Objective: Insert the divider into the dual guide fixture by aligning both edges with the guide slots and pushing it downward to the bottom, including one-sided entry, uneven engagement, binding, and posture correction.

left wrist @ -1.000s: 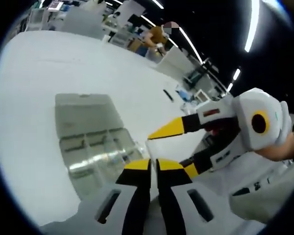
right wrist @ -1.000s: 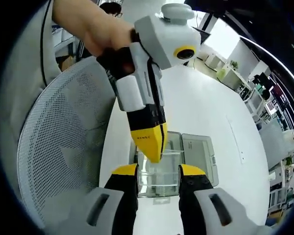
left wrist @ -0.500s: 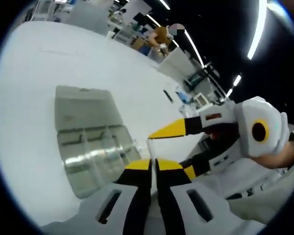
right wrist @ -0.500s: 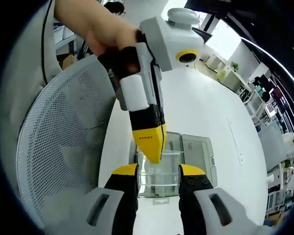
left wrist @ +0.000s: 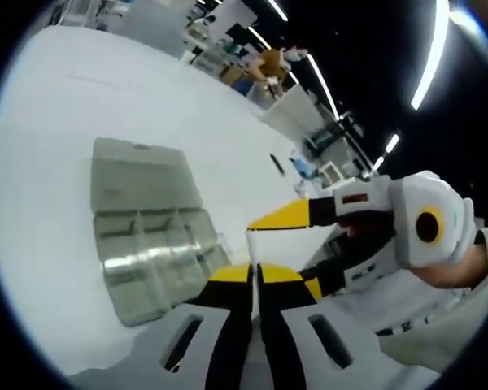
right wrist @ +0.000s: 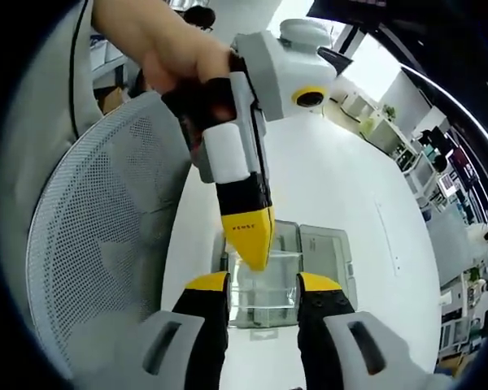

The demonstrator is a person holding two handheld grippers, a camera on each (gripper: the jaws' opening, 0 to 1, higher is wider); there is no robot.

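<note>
Divider point(left wrist: 250, 246) clear, thin, pinched in left tongs point(left wrist: 254, 275); right tongs point(right wrist: 263, 284) wide over transparent fixture point(right wrist: 286, 280).

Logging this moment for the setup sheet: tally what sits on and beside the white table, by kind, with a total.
Clear plastic compartment box with open lid: 1
Clear divider, pinched by the left gripper: 1
Grippers, left plus right gripper: 2
White mesh chair beside the table: 1
Total: 5

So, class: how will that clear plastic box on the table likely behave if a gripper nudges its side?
The clear box looks thin-walled, so probably light and apt to slide on the smooth white table. It sits low and wide with its lid laid open flat, so tipping seems unlikely.
</note>
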